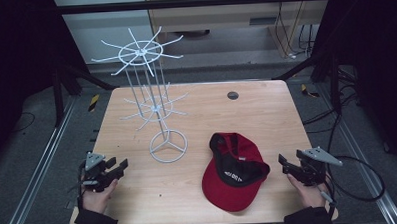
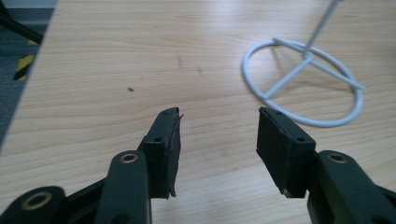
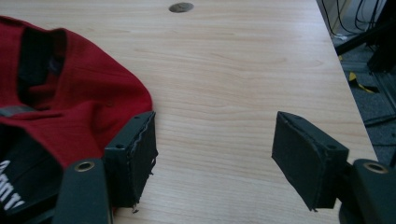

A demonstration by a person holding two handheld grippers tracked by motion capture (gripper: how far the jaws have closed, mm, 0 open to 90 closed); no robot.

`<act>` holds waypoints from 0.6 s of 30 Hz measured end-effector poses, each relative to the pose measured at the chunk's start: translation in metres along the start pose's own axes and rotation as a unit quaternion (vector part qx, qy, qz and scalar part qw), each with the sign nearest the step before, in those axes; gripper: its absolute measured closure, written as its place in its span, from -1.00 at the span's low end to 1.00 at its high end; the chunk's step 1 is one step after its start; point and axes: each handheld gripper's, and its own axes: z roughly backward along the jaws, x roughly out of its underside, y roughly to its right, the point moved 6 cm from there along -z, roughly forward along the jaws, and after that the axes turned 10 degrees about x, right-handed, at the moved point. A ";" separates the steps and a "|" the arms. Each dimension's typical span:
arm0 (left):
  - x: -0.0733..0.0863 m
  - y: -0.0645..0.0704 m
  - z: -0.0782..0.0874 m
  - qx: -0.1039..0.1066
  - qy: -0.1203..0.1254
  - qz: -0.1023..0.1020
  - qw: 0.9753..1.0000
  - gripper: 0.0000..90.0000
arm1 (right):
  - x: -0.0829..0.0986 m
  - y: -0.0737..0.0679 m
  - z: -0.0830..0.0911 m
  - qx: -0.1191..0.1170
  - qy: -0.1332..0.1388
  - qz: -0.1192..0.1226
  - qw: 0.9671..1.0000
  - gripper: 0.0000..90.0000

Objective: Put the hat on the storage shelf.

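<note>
Behind one right gripper [image 3: 215, 156] finger, red cap [image 3: 84, 107] partly hidden.

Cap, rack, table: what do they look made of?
Cap: red woven fabric, matte, with a fine ribbed weave visible in the right gripper view; black lining.
Rack: thin wire, probably metal, with a smooth white coating.
Table: light wood grain, smooth; could be laminate or veneer.
</note>
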 end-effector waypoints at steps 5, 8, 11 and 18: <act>-0.003 0.023 0.000 0.021 0.000 -0.008 1.000 0.17 | 0.000 -0.012 0.004 -0.012 -0.008 0.022 1.000 -0.26; -0.004 0.035 -0.002 0.033 -0.002 -0.013 0.999 0.17 | -0.001 -0.017 0.008 -0.017 -0.005 0.037 0.999 -0.19; -0.007 0.047 -0.004 0.044 -0.003 -0.023 0.999 0.16 | -0.006 -0.025 0.013 -0.036 0.001 0.035 0.999 -0.14; -0.013 0.075 -0.014 0.066 -0.011 -0.052 0.996 0.12 | -0.014 -0.051 0.024 -0.080 -0.003 0.057 0.995 -0.02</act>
